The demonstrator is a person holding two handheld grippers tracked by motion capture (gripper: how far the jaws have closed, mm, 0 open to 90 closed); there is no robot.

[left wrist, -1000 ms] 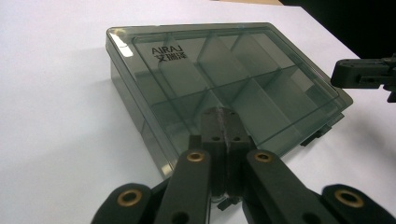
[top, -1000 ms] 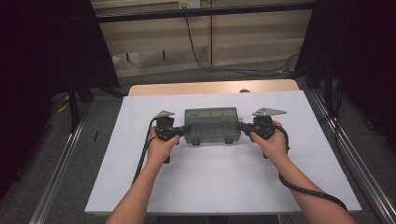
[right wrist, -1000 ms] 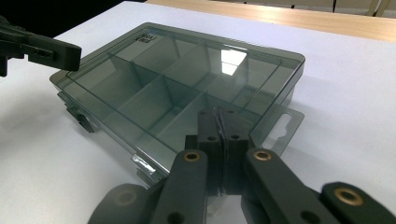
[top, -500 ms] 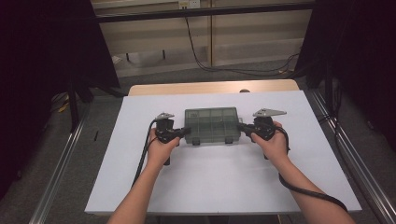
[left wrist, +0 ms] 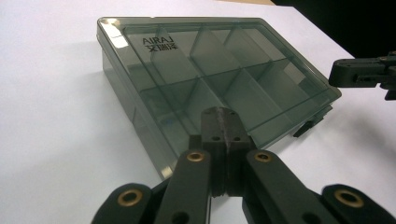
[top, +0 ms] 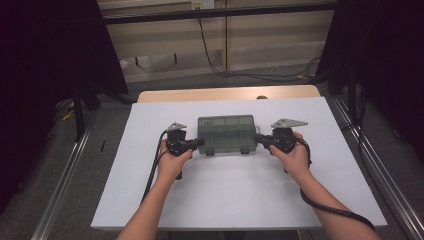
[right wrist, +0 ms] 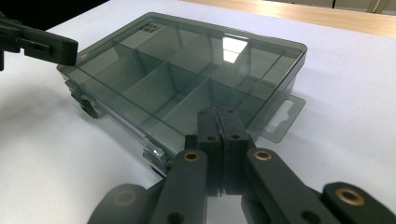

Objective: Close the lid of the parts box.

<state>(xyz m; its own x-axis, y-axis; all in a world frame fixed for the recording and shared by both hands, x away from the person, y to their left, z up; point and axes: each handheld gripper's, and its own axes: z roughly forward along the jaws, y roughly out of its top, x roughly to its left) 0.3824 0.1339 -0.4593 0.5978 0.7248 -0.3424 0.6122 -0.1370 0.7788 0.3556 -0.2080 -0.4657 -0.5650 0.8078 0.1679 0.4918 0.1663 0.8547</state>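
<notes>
Compartment box [top: 227,134], smoky clear plastic with its lid down, lies flat near the middle of the white table [top: 240,200], its two latches on the near long edge. Left tongs [top: 201,143] meet its left short end and right tongs [top: 258,139] its right end by the hang tab; both pairs of jaws are pressed together with nothing between them. Bare white surface lies open on every side of the box, widest toward the person.
</notes>
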